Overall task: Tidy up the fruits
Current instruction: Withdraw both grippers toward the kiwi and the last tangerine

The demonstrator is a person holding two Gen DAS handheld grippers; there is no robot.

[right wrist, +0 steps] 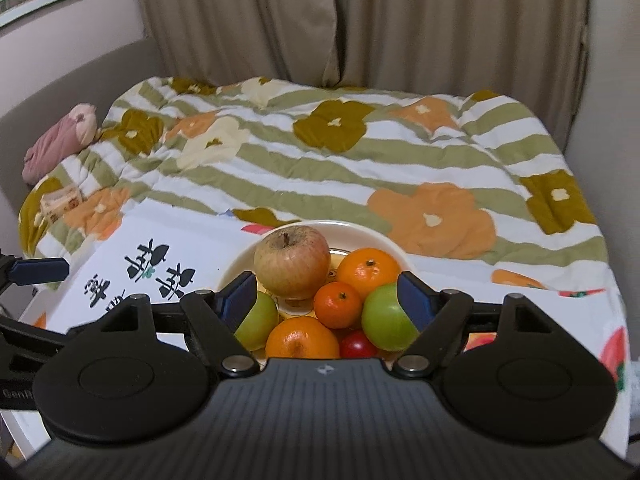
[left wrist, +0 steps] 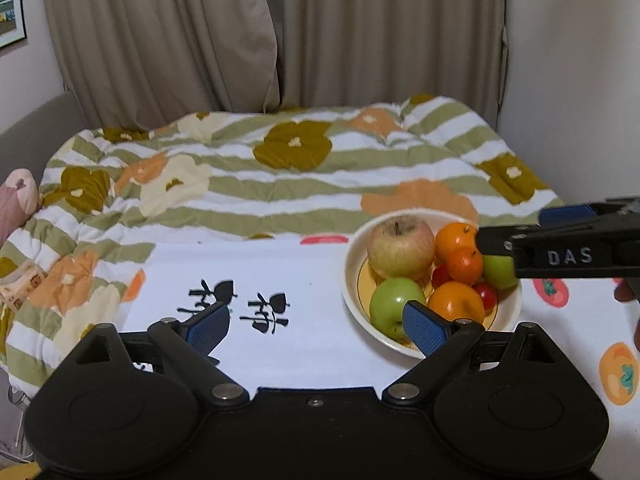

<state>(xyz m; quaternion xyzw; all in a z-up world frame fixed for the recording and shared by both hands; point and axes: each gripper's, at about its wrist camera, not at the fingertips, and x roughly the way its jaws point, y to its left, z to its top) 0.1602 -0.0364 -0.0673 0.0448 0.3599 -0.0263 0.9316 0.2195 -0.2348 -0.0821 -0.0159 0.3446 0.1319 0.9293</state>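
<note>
A cream bowl (left wrist: 354,296) on a white cloth holds a large red-yellow apple (left wrist: 400,247), oranges (left wrist: 456,302), two green apples (left wrist: 394,306) and small red fruits (left wrist: 486,294). My left gripper (left wrist: 320,322) is open and empty, low over the cloth just left of the bowl. My right gripper (right wrist: 326,292) is open over the bowl (right wrist: 362,230), its fingers spanning the fruit; its right pad (right wrist: 414,300) touches a green apple (right wrist: 386,318). The red-yellow apple (right wrist: 292,262) and oranges (right wrist: 368,268) lie just ahead. The right gripper's fingers (left wrist: 568,254) also show in the left wrist view.
The white cloth (left wrist: 280,280) has black characters and fruit prints. Behind it lies a striped floral quilt (left wrist: 280,176), with curtains and walls beyond. A pink plush (right wrist: 60,140) and a small packet (right wrist: 60,200) sit at the far left.
</note>
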